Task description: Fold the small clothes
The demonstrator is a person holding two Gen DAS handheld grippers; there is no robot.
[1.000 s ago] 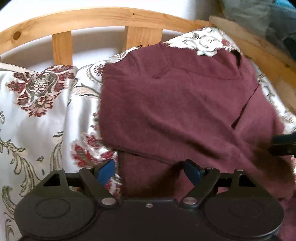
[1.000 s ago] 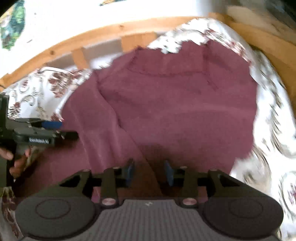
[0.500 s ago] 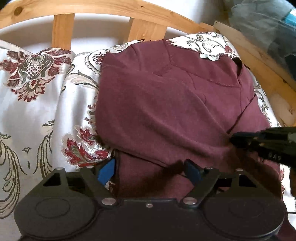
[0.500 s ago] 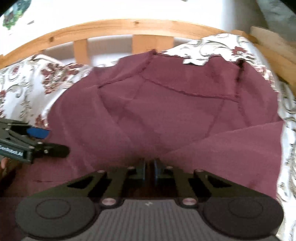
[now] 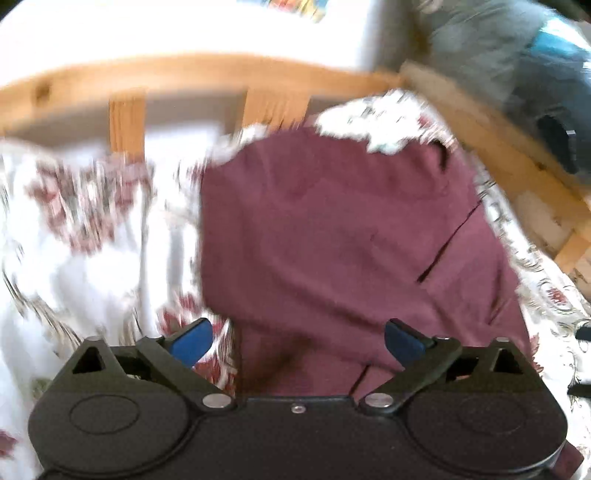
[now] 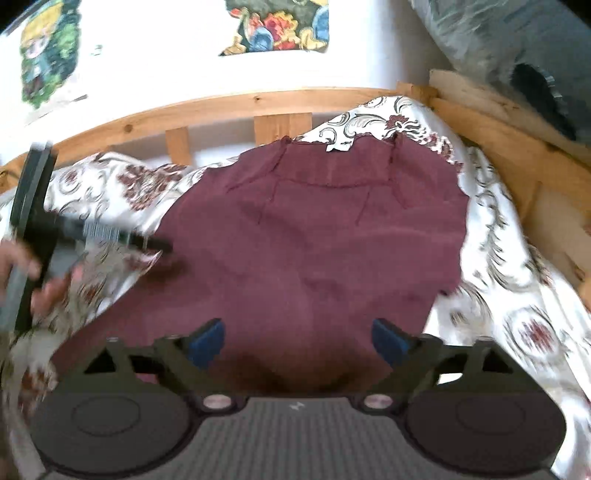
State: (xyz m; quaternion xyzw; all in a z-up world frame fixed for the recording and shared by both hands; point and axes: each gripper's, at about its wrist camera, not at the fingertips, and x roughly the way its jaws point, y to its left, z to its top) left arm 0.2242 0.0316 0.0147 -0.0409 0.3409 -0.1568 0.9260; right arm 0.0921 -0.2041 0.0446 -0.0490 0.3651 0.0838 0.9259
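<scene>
A maroon top (image 5: 332, 240) (image 6: 314, 240) lies flat on the flowered bedspread (image 5: 92, 240), its neckline with a white label (image 6: 334, 147) toward the headboard and its sides folded inward. My left gripper (image 5: 297, 343) hovers over the near left part of the top. Its jaws are opening wide and nothing is pinched between the blue pads (image 5: 190, 343). My right gripper (image 6: 299, 341) hangs over the near hem. Its jaws are opening too, with only cloth lying below them. In the right wrist view a hand (image 6: 22, 269) holds the left gripper (image 6: 110, 236) beside the top's left edge.
A wooden slatted headboard (image 5: 203, 74) (image 6: 258, 103) runs behind the bed, with a wooden side rail (image 6: 498, 129) on the right. A grey bundle (image 5: 498, 48) sits beyond that rail. Colourful pictures (image 6: 277, 26) hang on the white wall.
The right gripper was shut on the maroon cloth; it has let go, spread wide and drawn back. The left jaws have widened and that gripper has lifted. The fold now lies flat.
</scene>
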